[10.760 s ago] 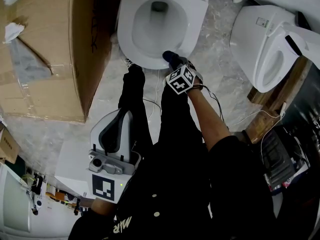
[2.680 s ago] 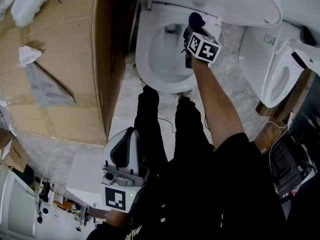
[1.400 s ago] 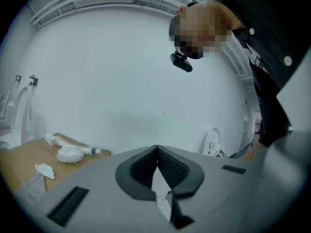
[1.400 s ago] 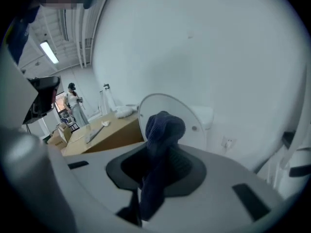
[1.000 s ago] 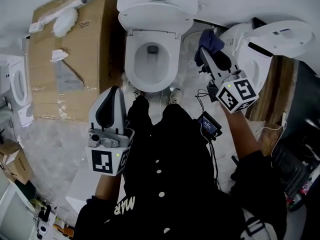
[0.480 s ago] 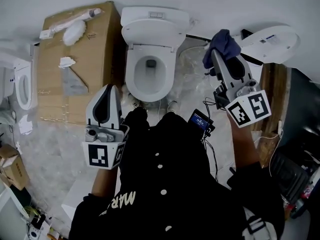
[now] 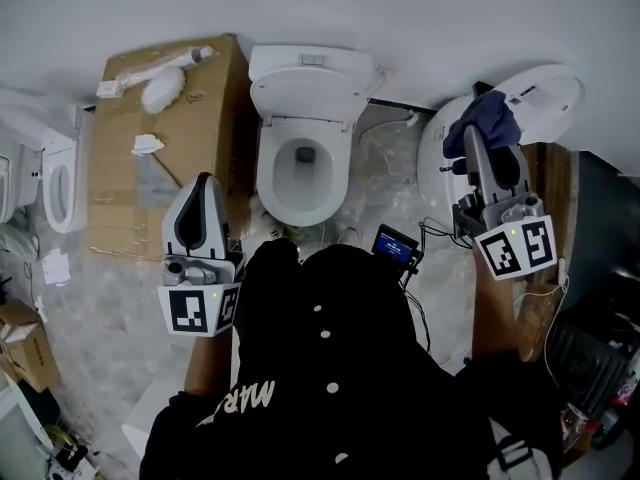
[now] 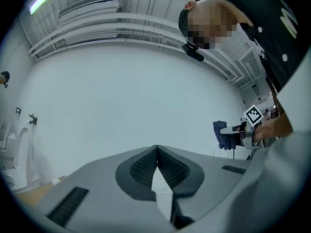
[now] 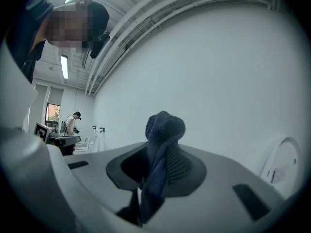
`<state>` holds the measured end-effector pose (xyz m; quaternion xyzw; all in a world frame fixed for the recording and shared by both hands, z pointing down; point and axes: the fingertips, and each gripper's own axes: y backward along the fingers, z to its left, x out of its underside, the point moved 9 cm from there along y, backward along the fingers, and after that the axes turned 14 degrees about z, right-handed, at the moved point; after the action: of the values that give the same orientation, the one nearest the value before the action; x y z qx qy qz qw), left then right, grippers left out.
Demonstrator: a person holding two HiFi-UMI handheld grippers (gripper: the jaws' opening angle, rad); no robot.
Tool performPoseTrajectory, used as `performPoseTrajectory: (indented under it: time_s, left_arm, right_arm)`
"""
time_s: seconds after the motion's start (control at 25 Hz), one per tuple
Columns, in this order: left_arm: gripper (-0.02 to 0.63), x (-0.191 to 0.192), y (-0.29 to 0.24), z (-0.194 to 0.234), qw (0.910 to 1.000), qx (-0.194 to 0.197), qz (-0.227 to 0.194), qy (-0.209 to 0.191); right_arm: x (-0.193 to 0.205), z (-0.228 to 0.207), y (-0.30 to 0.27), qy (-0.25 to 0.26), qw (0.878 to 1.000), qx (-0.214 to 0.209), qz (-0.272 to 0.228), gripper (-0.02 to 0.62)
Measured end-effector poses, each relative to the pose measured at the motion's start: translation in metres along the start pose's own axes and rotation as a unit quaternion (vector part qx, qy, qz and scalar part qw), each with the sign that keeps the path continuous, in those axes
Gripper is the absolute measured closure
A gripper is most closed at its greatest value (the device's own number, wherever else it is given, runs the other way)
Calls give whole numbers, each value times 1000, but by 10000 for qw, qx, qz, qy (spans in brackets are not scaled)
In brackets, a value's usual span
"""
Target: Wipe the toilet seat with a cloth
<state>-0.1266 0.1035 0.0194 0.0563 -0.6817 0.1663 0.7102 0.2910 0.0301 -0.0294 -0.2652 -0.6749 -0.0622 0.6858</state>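
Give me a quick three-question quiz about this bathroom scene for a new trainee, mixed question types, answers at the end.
1. True or false: the left claw is shut with nothing in it.
2. Which holds the dark blue cloth? A the left claw, B the right claw, C neither.
3. Fill in: in the head view, the cardboard box stands to the ___ of the toilet.
Key: 1 true; 2 B; 3 left.

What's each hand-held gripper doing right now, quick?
Left hand-held gripper: closed, empty.
Right hand-held gripper: closed on the dark blue cloth.
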Motion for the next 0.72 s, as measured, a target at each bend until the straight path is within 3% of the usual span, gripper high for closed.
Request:
performPoseTrajectory:
  time_s: [0.4,0.72]
  left_arm:
    - [598,-39,16,22,9969,-377,-609,-336]
    - [598,-45,26,38,9964,-627,-551,-149]
  right_arm:
    - [4,-10,47,-95,9976,577,-370,509]
    - [29,-8,67,-298,9941,934,-460,509]
